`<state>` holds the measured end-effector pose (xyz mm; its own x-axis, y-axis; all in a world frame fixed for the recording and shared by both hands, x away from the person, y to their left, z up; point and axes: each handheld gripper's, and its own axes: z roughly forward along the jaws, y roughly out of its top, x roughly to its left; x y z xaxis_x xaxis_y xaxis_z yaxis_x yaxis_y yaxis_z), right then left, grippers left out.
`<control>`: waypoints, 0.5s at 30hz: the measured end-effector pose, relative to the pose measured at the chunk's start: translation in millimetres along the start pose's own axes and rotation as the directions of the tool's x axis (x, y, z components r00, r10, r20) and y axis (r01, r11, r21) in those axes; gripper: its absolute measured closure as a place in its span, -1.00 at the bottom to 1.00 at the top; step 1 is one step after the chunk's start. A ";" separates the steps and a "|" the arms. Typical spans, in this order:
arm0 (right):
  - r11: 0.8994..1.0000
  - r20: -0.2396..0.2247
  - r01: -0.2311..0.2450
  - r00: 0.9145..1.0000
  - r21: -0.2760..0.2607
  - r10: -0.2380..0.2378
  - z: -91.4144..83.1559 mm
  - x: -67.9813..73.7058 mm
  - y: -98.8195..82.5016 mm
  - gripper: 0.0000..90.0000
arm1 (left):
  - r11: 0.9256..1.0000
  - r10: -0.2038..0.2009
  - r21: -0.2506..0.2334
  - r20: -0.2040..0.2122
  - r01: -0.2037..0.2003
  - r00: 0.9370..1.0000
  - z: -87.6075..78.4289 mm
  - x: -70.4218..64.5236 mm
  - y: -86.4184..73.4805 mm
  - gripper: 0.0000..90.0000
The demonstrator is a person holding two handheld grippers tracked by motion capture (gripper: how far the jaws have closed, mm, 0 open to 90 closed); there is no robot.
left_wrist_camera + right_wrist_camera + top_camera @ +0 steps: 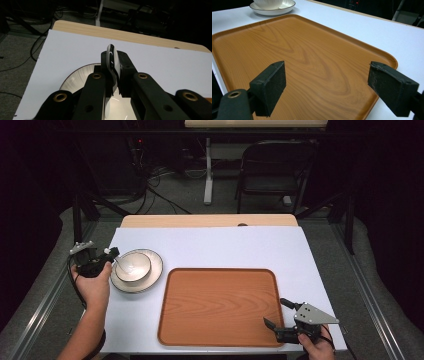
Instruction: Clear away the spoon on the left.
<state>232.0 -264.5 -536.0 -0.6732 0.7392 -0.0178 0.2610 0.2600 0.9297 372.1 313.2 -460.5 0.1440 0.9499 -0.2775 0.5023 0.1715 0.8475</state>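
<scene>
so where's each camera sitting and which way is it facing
high view: above the person's side, looking forward and down on the table; forearms, both hands, left gripper and right gripper show.
left gripper view: rides the left gripper, looking along its jaws, shut on a spoon above the bowl.
right gripper view: rides the right gripper, jaws open over the wooden tray.
shared: high and right gripper views both show tray, bowl, plate.

Bright overhead light floods the white table [210,245], while the room behind sinks into darkness. Glare streaks the spoon [111,56]; the near jaws sit soft, slightly blurred.
</scene>
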 end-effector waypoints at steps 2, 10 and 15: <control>1.000 0.000 0.000 1.000 0.000 0.000 0.0 0.0 0.0 -0.68 | 1.000 0.004 -0.003 0.000 -0.004 1.000 -1.3 -0.7 1.2 0.89; 1.000 0.001 0.001 1.000 -0.002 -0.001 -0.2 -0.1 -0.1 -0.68 | 0.998 0.056 0.011 0.030 -0.056 0.998 -10.3 -9.3 9.3 0.89; 1.000 0.002 0.000 1.000 -0.001 0.000 -0.3 0.0 0.0 -0.68 | 0.994 0.097 0.042 0.071 -0.100 0.993 -14.8 -18.6 14.1 0.89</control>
<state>231.8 -264.8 -536.0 -0.6721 0.7402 -0.0181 0.2605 0.2592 0.9300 363.9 301.9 -436.7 0.2522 0.9411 -0.2252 0.5207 0.0642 0.8513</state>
